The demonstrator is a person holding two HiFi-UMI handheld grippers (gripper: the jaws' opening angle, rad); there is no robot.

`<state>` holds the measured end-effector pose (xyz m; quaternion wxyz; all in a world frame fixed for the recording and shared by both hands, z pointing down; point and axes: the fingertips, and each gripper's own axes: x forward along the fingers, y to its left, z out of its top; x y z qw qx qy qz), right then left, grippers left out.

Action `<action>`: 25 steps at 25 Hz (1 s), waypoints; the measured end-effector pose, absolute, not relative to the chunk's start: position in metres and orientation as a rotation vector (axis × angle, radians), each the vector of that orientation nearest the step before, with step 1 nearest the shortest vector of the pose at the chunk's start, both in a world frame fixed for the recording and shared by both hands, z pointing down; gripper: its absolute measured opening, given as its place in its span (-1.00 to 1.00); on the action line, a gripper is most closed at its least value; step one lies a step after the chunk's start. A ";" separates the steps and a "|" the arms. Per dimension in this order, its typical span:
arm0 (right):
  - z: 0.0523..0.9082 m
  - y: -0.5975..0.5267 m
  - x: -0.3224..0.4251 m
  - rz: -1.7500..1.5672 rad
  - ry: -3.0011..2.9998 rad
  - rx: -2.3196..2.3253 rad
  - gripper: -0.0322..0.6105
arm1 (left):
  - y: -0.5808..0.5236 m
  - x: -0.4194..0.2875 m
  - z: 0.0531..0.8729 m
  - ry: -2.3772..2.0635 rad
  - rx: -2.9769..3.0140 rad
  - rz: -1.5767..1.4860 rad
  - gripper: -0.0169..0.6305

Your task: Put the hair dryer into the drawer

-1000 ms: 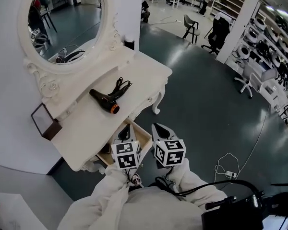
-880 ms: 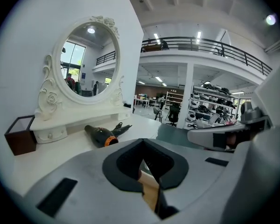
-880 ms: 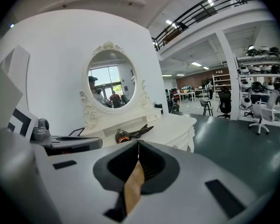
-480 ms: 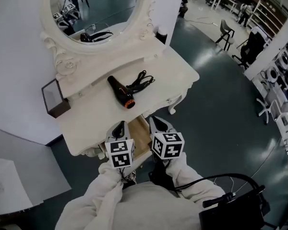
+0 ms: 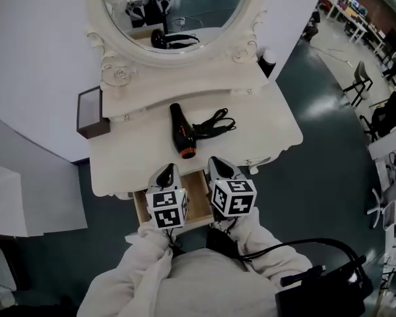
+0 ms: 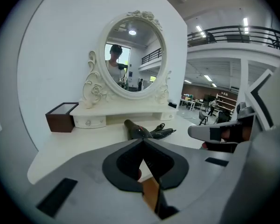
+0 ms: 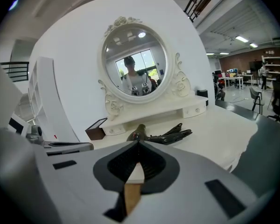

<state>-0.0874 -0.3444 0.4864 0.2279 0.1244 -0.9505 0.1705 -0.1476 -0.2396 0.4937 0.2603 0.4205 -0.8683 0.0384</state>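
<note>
Squarely ahead, hair dryer (image 5: 182,131) on dressing table (image 5: 129,160), beyond left claw (image 5: 167,172) and right claw (image 5: 219,164), both closed, empty.

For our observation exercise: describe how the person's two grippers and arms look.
The left gripper and right gripper both have pale grey pointed jaws with black inner recesses. Each carries a white cube printed with black square markers. The sleeves are off-white, and a black cable runs by the right arm.
</note>
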 end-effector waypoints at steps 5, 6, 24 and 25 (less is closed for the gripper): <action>0.482 -0.359 -0.099 0.434 -2.611 0.202 -0.71 | -0.244 -0.148 0.488 -2.396 1.024 0.067 -0.95; 0.482 -0.362 -0.103 0.430 -2.609 0.170 -0.71 | -0.244 -0.149 0.489 -2.405 1.005 0.061 -0.95; 0.509 -0.386 -0.140 0.357 -2.507 -0.054 -0.71 | -0.225 -0.170 0.517 -2.457 0.727 -0.007 -0.94; 0.510 -0.388 -0.141 0.349 -2.503 -0.071 -0.71 | -0.226 -0.171 0.518 -2.458 0.719 -0.014 -0.95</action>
